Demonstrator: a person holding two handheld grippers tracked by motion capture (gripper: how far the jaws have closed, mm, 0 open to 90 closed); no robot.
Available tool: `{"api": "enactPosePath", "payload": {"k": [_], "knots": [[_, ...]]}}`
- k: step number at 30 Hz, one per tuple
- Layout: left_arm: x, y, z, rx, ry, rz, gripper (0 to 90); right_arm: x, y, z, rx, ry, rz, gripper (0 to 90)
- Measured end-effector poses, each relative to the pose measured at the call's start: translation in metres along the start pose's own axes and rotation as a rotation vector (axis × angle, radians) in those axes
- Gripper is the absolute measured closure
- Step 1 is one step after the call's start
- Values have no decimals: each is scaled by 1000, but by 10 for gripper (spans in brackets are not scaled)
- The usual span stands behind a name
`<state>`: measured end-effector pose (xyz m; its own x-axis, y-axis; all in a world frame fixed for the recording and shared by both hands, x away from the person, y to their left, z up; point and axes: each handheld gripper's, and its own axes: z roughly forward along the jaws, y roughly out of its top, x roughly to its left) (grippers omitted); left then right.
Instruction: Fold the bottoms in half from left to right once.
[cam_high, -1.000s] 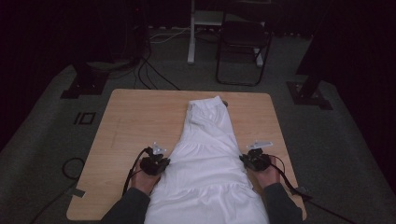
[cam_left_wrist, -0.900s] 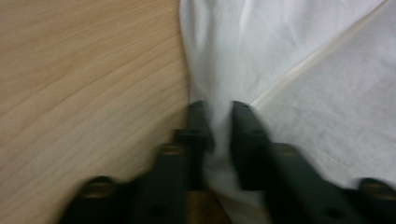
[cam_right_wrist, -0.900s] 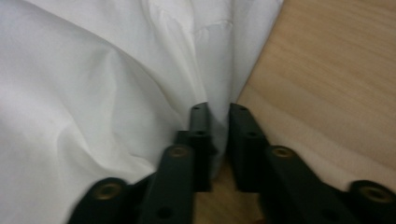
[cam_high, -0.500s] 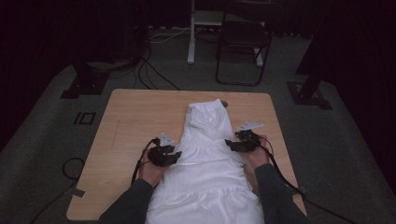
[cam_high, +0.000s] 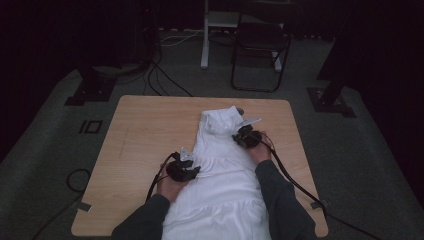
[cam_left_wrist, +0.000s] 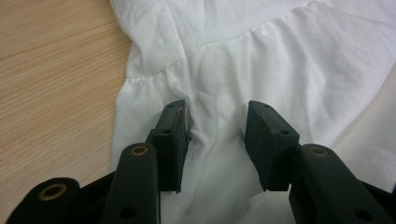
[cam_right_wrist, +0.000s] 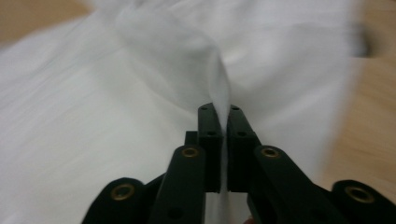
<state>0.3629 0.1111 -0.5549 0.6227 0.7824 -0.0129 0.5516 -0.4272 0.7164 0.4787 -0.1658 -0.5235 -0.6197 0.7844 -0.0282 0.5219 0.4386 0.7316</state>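
A white garment (cam_high: 225, 175) lies lengthwise on the wooden table (cam_high: 145, 125), its far end bunched up. My left gripper (cam_high: 195, 167) rests on the garment's left edge. In the left gripper view its jaws (cam_left_wrist: 217, 109) stand apart, having just been opening, with a soft ridge of the cloth (cam_left_wrist: 280, 60) lying loose between them. My right gripper (cam_high: 239, 134) is at the garment's right side near the bunched far end. In the right gripper view its jaws (cam_right_wrist: 223, 109) have just been closing and now pinch a raised fold of the white cloth (cam_right_wrist: 93, 93).
Bare table lies to the left of the garment and a narrower strip to its right. The right gripper's cable (cam_high: 295, 185) trails over the table's near right edge. Beyond the table stand a black chair (cam_high: 260, 40), a white post (cam_high: 205, 35) and floor cables (cam_high: 165, 75).
Both hands have moved away from the person along the garment, the right one much farther. The left gripper has shifted inward onto the cloth. The garment's far end has bunched up more.
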Motion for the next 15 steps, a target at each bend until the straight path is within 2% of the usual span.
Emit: {"api": "enactPosePath", "payload": {"k": [1,2,3,5,6,7,8,11,12,13,14,15], "knots": [[0,0,-1,2,2,5,587,-11,1,-3,-20,-30,50,877],[-1,-1,-1,2,4,4,587,-29,0,-9,-42,-86,161,876],[-1,-1,-1,1,6,1,587,-29,0,-9,-42,-86,161,876],[-1,-2,-1,-3,6,2,587,-41,-4,-8,-25,-119,213,859],[-1,-2,-1,-3,6,2,587,-41,-4,-8,-25,-119,213,859],[-2,-3,-2,-6,6,-4,587,-42,-6,-6,-12,-124,215,847],[-3,-4,-3,-4,6,-3,587,-42,-12,1,26,-152,219,790],[-3,-4,-4,2,-1,-7,585,-42,-22,7,43,-126,241,698],[-3,-4,-4,2,-1,-7,582,-42,-22,7,43,-126,241,698],[-2,-2,-6,25,-4,-8,582,-41,-23,7,41,-133,243,656],[-1,1,-7,34,-4,-10,567,-39,-24,2,3,-132,265,602],[0,9,-14,24,6,4,555,-35,-22,-7,-54,-133,260,552]]}}
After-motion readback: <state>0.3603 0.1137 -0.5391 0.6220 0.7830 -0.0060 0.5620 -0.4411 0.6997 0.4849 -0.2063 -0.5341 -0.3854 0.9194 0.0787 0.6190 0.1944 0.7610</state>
